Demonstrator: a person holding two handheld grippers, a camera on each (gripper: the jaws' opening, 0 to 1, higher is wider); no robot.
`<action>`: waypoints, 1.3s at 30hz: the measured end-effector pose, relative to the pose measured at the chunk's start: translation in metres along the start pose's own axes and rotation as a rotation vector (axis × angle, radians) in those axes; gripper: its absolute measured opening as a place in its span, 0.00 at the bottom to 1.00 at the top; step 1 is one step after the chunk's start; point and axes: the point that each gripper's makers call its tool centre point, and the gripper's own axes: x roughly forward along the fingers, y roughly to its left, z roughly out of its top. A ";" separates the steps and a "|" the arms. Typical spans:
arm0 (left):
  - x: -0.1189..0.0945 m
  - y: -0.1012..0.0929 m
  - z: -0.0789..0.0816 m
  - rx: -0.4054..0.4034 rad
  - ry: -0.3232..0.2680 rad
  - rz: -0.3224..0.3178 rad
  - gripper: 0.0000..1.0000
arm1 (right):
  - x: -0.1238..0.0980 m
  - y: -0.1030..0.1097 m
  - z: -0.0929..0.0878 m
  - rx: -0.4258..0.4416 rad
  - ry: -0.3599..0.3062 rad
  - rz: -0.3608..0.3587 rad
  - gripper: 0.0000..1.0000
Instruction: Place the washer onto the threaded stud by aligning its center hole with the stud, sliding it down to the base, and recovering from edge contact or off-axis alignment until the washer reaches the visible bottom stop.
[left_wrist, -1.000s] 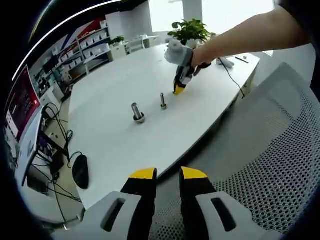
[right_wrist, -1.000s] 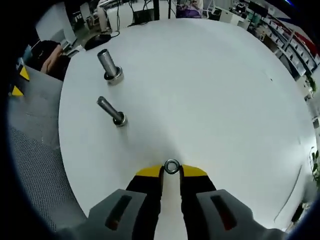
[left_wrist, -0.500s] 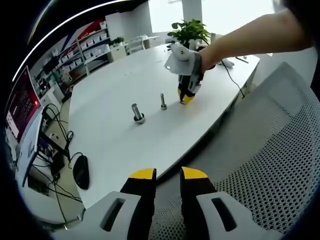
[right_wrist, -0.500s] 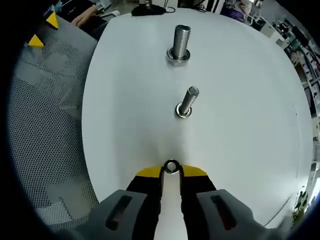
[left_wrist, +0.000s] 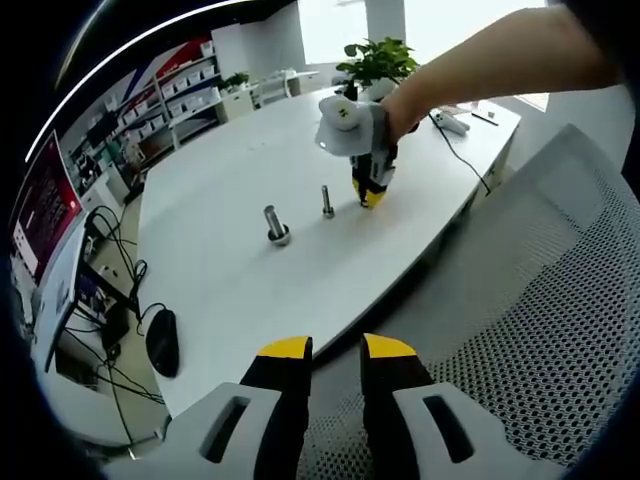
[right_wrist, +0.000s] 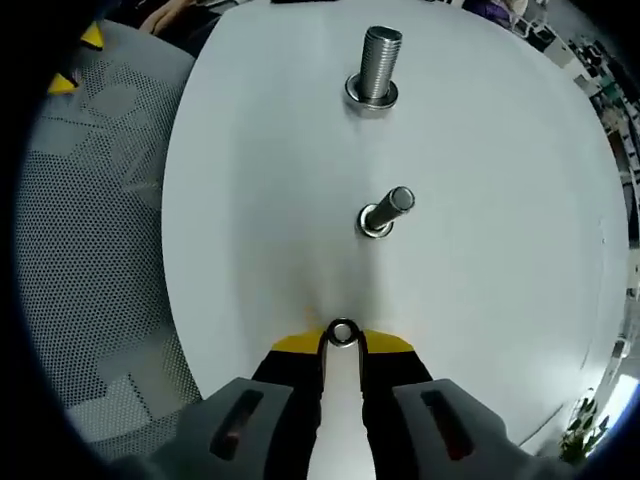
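Washer (right_wrist: 342, 333) sits pinched in the right tool (right_wrist: 342, 340), lower centre, thin stud (right_wrist: 382, 212) just above it.

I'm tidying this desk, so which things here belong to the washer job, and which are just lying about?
Job:
washer, held in the right gripper
thin stud
thick stud
white table

Lying about:
mouse
cables
potted plant
mesh chair
left gripper, holding nothing
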 end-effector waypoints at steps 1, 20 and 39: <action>0.000 0.000 0.000 0.000 0.000 0.000 0.17 | 0.003 -0.003 0.000 0.006 0.003 0.000 0.16; 0.000 -0.001 0.001 0.012 -0.006 -0.007 0.17 | -0.004 0.002 0.002 0.164 -0.053 0.009 0.20; 0.000 0.000 0.001 0.012 -0.010 -0.001 0.17 | -0.001 0.001 0.006 0.142 -0.099 -0.011 0.19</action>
